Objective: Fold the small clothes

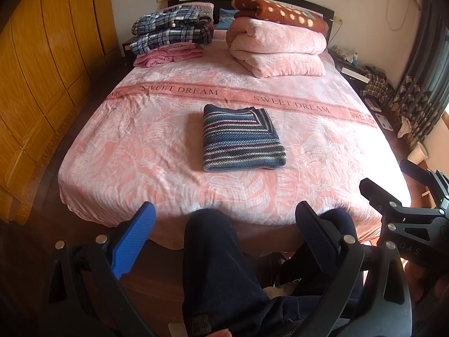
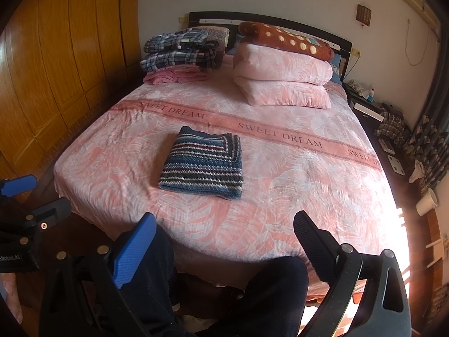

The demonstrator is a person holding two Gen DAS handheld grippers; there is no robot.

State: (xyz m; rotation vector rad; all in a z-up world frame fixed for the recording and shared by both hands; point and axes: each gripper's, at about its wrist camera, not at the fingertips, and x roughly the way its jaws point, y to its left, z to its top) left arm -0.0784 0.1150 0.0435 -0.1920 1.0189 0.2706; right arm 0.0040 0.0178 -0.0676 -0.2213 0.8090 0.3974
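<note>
Both tools hang off the foot of the bed above the person's dark trouser legs (image 1: 224,266): the left gripper (image 1: 224,219) and the right gripper (image 2: 224,224) each have fingers spread wide, holding nothing. Well ahead of both (touching neither) lies the folded striped sweater (image 1: 241,137) on the pink bedspread (image 1: 126,146). Beyond it, folded blankets (image 1: 277,47) are stacked by the headboard.

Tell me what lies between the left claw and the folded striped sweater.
Only bare pink bedspread separates the left claw from the striped sweater, seen in the left wrist view.
</note>
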